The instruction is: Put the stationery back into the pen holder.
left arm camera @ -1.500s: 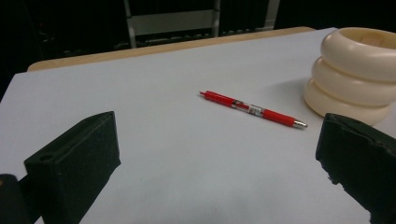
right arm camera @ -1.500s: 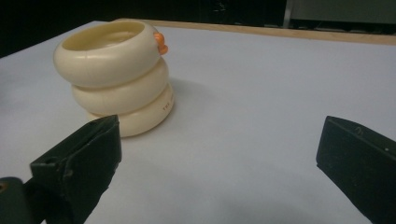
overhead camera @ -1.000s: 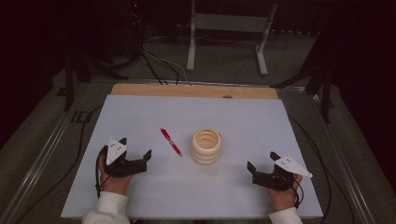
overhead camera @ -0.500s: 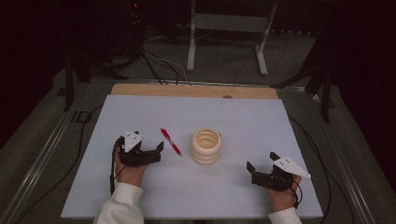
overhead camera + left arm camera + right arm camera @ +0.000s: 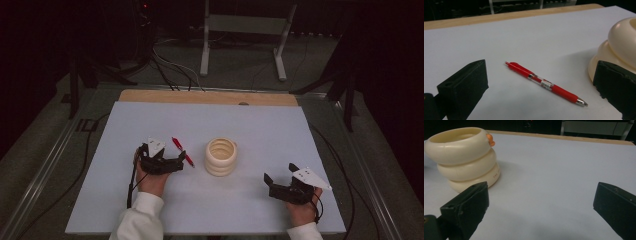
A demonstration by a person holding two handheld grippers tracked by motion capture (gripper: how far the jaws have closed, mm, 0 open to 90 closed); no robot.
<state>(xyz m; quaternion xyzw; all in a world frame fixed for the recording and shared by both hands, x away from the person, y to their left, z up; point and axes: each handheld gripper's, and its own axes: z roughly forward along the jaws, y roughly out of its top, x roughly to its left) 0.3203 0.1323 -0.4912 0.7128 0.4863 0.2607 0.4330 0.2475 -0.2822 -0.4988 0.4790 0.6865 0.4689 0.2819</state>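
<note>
Your left gripper (image 5: 183, 162), jaws wide and empty, is straddling the red pen (image 5: 545, 84); closing crooked probably rolls it toward the cream ringed holder (image 5: 220, 157).

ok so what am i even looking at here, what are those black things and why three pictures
A person sits at a table holding a hand-held gripper in each hand. The high view looks down from above: the left gripper reaches toward a red pen, and the right gripper rests apart from a cream pot of stacked rings. The other two pictures come from cameras riding on each gripper; the black blocks at the bottom are its own jaws. Both grippers are open and hold nothing; the pen lies flat between the left one's jaws.
</note>
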